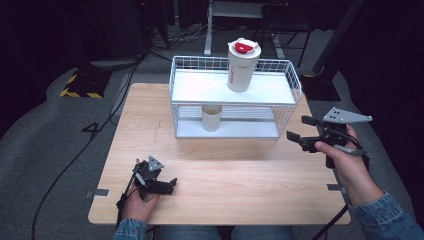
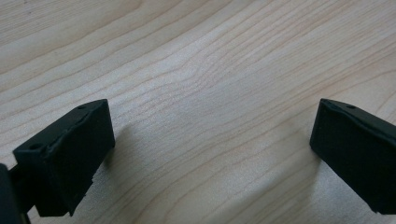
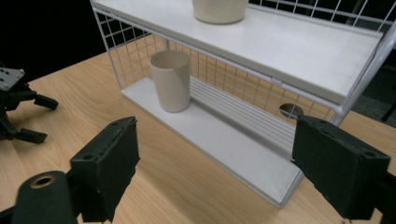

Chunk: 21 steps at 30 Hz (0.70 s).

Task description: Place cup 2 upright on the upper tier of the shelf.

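A white wire rack (image 1: 235,95) with two shelves stands at the back of the wooden table (image 1: 240,170). On its top shelf stands a cream tumbler (image 1: 242,65) with a red lid. A beige cup (image 1: 211,117) stands upright on the lower shelf. My right gripper (image 1: 299,127) hovers just right of the rack's front corner, jaws apart with nothing between them. In the right gripper view (image 3: 217,140) it faces the cup (image 3: 172,79) and the lower shelf (image 3: 224,140). My left gripper (image 1: 159,180) rests low at the near left, open over bare wood (image 2: 212,135).
Bare tabletop lies between the rack and the near edge. Black cables (image 1: 75,155) run over the grey floor at the left. Dark stands and equipment legs rise behind the table. The left gripper (image 3: 39,120) appears far off in the right gripper view.
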### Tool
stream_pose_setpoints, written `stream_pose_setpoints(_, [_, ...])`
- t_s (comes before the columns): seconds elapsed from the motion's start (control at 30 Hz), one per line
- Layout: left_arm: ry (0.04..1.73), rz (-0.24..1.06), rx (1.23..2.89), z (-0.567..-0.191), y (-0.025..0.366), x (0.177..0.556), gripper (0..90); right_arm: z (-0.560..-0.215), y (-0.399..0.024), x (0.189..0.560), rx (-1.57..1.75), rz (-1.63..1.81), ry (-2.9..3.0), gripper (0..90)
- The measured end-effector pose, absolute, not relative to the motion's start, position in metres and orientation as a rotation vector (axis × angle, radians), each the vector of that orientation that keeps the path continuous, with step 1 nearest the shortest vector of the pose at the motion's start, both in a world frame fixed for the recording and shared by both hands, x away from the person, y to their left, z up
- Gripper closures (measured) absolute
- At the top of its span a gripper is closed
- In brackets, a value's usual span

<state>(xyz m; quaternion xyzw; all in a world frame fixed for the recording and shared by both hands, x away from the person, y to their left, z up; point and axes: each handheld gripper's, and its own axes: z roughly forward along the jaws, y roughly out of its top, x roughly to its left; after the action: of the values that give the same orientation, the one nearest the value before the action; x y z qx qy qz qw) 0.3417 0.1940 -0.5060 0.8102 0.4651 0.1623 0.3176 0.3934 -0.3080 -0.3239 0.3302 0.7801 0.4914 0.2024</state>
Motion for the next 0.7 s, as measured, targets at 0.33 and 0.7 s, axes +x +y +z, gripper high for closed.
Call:
stream_pose_setpoints(0.33, [1.223,0.428,2.133,-0.506,0.194,0.342,0.4,-0.361,-0.312,0.390,0.976,1.322,2.217,15.2])
stream_pose_setpoints(0.7, [1.224,0.428,2.132,-0.506,0.194,0.342,0.4,-0.395,-0.311,0.385,1.017,1.265,2.271,15.1])
